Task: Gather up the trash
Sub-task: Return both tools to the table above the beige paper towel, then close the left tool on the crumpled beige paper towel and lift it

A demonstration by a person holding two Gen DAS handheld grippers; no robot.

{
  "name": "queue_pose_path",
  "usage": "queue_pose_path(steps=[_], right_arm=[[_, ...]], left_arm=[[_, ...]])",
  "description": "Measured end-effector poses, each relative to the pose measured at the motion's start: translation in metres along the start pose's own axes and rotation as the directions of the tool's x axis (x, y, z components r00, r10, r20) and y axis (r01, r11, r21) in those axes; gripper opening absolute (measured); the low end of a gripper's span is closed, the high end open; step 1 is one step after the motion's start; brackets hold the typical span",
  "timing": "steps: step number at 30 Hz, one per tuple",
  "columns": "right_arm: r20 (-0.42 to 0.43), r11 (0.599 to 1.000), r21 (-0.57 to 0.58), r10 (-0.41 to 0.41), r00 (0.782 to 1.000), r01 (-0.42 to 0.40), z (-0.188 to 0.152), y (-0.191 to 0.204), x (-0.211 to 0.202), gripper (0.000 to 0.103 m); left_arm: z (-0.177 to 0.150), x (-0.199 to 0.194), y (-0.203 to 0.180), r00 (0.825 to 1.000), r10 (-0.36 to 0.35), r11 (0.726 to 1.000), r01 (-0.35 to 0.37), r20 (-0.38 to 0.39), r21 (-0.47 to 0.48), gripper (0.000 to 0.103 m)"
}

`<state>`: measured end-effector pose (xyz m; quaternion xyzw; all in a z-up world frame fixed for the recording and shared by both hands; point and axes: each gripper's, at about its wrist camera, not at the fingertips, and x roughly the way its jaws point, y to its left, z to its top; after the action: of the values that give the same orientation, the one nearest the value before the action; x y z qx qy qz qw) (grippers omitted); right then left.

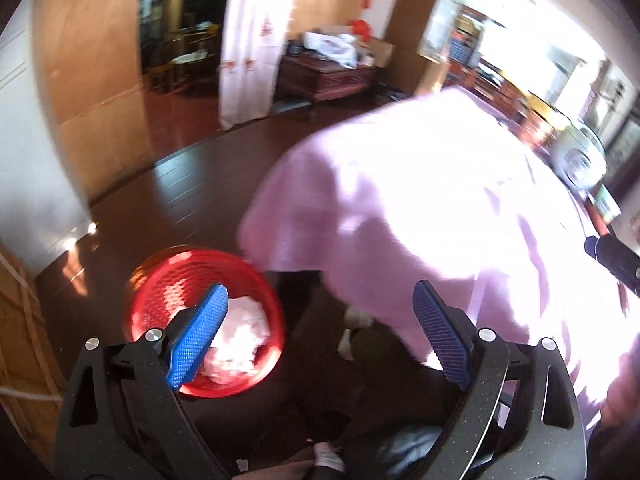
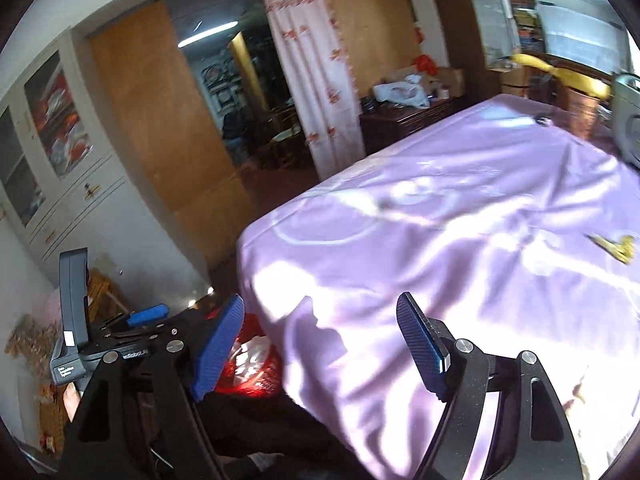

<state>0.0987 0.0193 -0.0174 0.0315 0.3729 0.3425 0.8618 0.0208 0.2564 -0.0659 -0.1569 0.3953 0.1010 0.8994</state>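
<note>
A red mesh basket (image 1: 156,292) stands on the dark floor beside the bed, with crumpled white paper trash (image 1: 244,332) inside it. My left gripper (image 1: 320,286) hovers above, open, its left blue pad over the basket and nothing between the fingers. In the right wrist view my right gripper (image 2: 320,299) is also open and empty, held over the bed's near corner. A yellow scrap (image 2: 616,246) lies on the lilac sheet at the far right. The red basket (image 2: 260,376) shows partly behind my left finger.
The bed with its lilac sheet (image 2: 440,220) fills the right half of both views. A white cabinet (image 2: 60,152) lines the left wall, and a dark wooden chest (image 1: 324,76) with bags on it stands at the back. The other gripper's body (image 2: 76,320) is at lower left.
</note>
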Motion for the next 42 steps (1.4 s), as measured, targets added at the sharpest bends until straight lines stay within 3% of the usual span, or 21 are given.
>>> queue_pose_path(steps=[6, 11, 18, 24, 30, 33, 35, 36, 39, 42], right_arm=[[0.052, 0.990, 0.101, -0.102, 0.993, 0.097, -0.020, -0.065, -0.055, 0.080], [0.071, 0.963, 0.201, -0.195, 0.978, 0.177, -0.039, -0.123, -0.098, 0.080], [0.109, 0.904, 0.343, -0.308, 0.945, 0.255, -0.066, -0.187, -0.143, 0.081], [0.111, 0.864, 0.394, -0.383, 0.917, 0.313, -0.084, -0.220, -0.159, 0.085], [0.071, 0.820, 0.433, -0.444, 0.893, 0.374, -0.095, -0.250, -0.158, 0.086], [0.030, 0.788, 0.441, -0.492, 0.870, 0.430, -0.100, -0.261, -0.154, 0.086], [0.011, 0.782, 0.450, -0.487, 0.873, 0.430, -0.102, -0.267, -0.154, 0.087], [0.005, 0.779, 0.442, -0.498, 0.867, 0.446, -0.102, -0.267, -0.154, 0.088], [-0.010, 0.740, 0.392, -0.590, 0.807, 0.546, -0.101, -0.263, -0.156, 0.091], [-0.003, 0.747, 0.383, -0.587, 0.810, 0.543, -0.102, -0.262, -0.155, 0.093]], left_arm=[[-0.001, 0.006, -0.067, 0.996, -0.085, 0.989, 0.088, -0.032, 0.119, 0.091], [-0.005, 0.016, -0.128, 0.983, -0.162, 0.960, 0.177, -0.082, 0.219, 0.091], [-0.023, 0.027, -0.232, 0.954, -0.251, 0.866, 0.297, -0.165, 0.403, 0.092], [-0.041, 0.036, -0.305, 0.917, -0.314, 0.784, 0.396, -0.245, 0.477, 0.092], [-0.061, 0.044, -0.357, 0.907, -0.309, 0.715, 0.421, -0.287, 0.558, 0.092], [-0.071, 0.048, -0.373, 0.905, -0.299, 0.691, 0.425, -0.304, 0.585, 0.092], [-0.079, 0.051, -0.382, 0.907, -0.288, 0.673, 0.421, -0.309, 0.609, 0.092], [-0.083, 0.053, -0.386, 0.909, -0.280, 0.664, 0.415, -0.308, 0.622, 0.092], [-0.091, 0.058, -0.394, 0.915, -0.261, 0.643, 0.403, -0.309, 0.651, 0.092], [-0.096, 0.063, -0.396, 0.916, -0.252, 0.639, 0.400, -0.313, 0.657, 0.091]])
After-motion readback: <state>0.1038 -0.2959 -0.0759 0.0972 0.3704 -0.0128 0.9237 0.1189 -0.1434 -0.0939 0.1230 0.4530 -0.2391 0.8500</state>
